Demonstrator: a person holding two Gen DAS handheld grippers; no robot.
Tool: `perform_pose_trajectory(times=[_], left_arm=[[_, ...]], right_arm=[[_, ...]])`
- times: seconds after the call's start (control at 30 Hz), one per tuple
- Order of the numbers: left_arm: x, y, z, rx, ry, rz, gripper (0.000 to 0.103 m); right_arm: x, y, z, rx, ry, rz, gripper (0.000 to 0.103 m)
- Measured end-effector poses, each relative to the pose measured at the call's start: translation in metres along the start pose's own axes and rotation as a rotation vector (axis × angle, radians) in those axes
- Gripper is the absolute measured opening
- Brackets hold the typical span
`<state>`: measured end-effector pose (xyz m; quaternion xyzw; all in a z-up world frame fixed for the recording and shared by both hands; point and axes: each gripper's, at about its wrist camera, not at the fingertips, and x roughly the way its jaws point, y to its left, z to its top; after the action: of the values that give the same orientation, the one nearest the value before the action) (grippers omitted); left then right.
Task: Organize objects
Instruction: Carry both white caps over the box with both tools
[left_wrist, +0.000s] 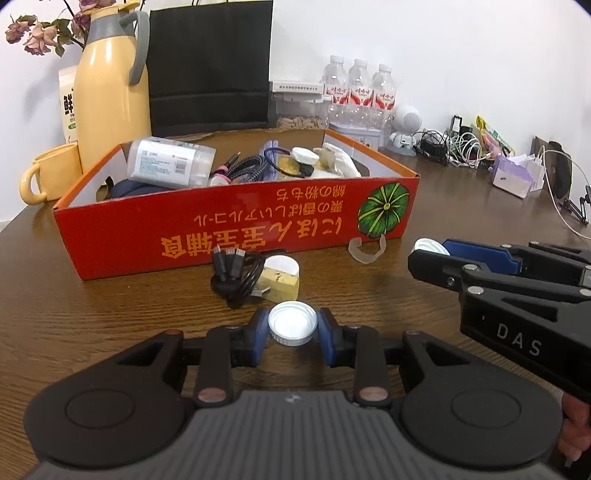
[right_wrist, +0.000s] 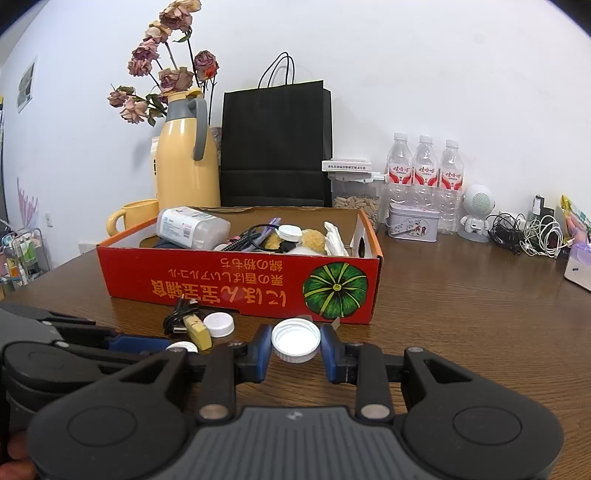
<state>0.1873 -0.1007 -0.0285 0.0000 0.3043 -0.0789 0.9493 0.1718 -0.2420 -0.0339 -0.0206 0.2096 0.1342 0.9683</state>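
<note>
"DAS", seemingly, on right gripper (left_wrist: 430, 254)

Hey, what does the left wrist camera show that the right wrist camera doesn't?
Only the left wrist view shows the clear curved plastic piece lying in front of the red box, and the purple tissue pack in full. Only the right wrist view shows the whole dried flowers and the round tin. Both show each gripper, left and right, shut on a white cap, plus the black cable and yellow jug.

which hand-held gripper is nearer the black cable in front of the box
Left. The left hand-held gripper, shut on a white cap, sits just short of the black cable; the right hand-held gripper is farther off to the cable's right.
</note>
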Motion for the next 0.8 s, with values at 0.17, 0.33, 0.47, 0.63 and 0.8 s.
perform_pose_trajectory(times=[0.17, 0.33, 0.47, 0.63, 0.8], left_arm=[[-0.006, 0.002, 0.000, -0.009, -0.023, 0.003, 0.029], [-0.012, 0.004, 0.000, -0.013, -0.037, 0.001, 0.029], [-0.020, 0.010, 0.006, -0.033, -0.056, -0.008, 0.029], [-0.027, 0.019, 0.025, -0.032, -0.092, -0.011, 0.029], [-0.031, 0.025, 0.053, -0.028, -0.159, -0.005, 0.029]], right_arm=[[0.000, 0.000, 0.000, 0.000, 0.000, 0.000, 0.027], [0.000, 0.001, 0.000, -0.003, -0.005, 0.001, 0.027], [-0.002, 0.003, 0.002, -0.015, -0.016, 0.005, 0.027], [-0.004, 0.006, 0.014, -0.042, -0.034, 0.012, 0.027], [0.005, 0.011, 0.040, -0.069, -0.053, 0.037, 0.027]])
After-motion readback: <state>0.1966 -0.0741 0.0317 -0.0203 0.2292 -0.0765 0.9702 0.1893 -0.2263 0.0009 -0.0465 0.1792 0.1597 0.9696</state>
